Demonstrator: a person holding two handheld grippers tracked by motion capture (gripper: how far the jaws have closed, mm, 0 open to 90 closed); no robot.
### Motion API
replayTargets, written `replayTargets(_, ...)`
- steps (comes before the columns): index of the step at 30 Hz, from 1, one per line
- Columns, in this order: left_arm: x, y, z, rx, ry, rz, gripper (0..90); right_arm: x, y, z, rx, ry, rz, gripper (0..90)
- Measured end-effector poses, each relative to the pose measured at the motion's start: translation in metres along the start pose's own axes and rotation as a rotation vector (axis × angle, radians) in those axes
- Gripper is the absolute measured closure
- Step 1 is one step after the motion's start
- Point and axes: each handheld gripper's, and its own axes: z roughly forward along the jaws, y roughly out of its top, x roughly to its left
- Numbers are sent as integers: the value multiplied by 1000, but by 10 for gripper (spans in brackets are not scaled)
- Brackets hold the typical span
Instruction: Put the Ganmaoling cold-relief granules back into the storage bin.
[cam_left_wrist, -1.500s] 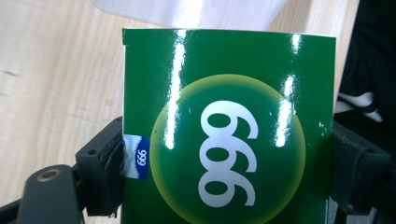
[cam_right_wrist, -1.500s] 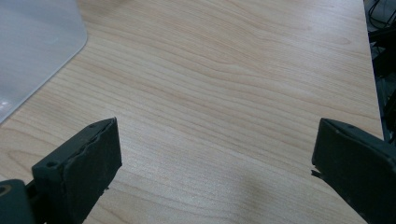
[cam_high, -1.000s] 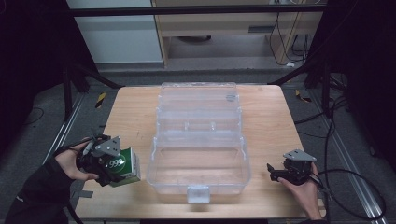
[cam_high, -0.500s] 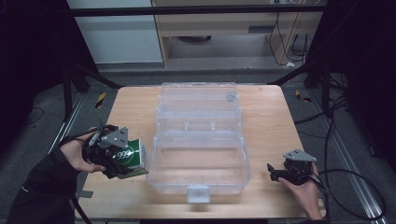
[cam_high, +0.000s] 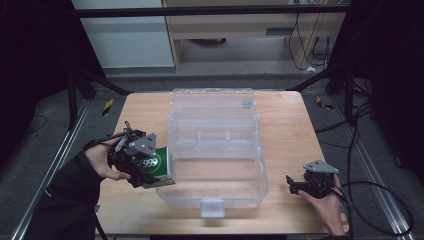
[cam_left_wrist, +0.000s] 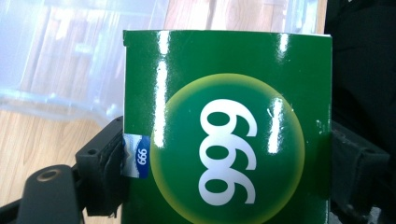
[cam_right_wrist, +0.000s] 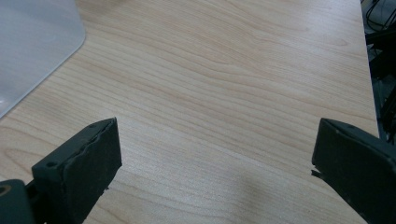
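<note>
Two grippers | left gripper (cam_high: 150, 167) clamps green box (cam_high: 156, 165) beside clear bin (cam_high: 215, 150) edge | right gripper (cam_high: 295, 184) jaws apart

Printed in large white digits on the glossy green cardboard box (cam_left_wrist: 227, 126): "999", inside a round green disc with a yellow-green rim, turned sideways in the left gripper view. Repeated as "999" in small white digits on a small blue tab (cam_left_wrist: 140, 163) at the box's edge. Readable again as "999" on the same box (cam_high: 156, 167) in the high view.
</note>
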Motion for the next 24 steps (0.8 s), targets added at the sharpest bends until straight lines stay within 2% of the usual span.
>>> replayTargets(11,4,22,21,13,-27,41,147,0,-1,0,-1,1,8,18)
replayTargets(24,7,28,49,40,-58,65,148,0,-1,0,0,6,5,18)
